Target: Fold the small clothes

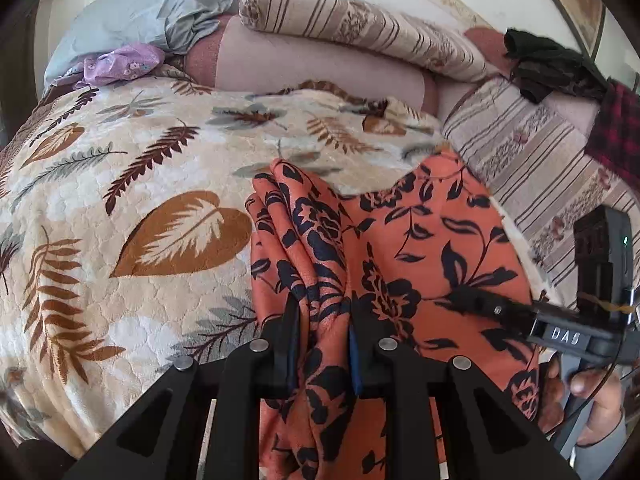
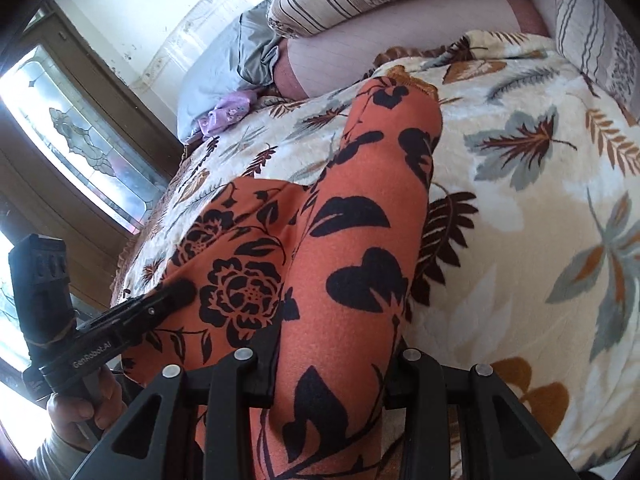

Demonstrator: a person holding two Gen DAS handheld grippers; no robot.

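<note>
An orange garment with black flowers (image 1: 420, 248) lies on the leaf-patterned bedspread (image 1: 120, 184). My left gripper (image 1: 324, 320) is shut on a bunched fold of it near its left edge. The right gripper (image 1: 480, 304) shows at the right of this view, its tips on the cloth. In the right wrist view the garment (image 2: 360, 220) runs as a long strip away from me. My right gripper (image 2: 332, 368) has the cloth between its jaws, which stand fairly wide around the thick fold. The left gripper (image 2: 172, 292) shows at the left, tips on the cloth.
Striped cushions (image 1: 360, 28) and a grey pillow (image 1: 152, 16) lie at the bed's head. A purple cloth (image 1: 120, 64) sits at far left. Dark and red-checked clothes (image 1: 580, 80) hang at far right. A glazed wooden door (image 2: 80, 128) stands beside the bed.
</note>
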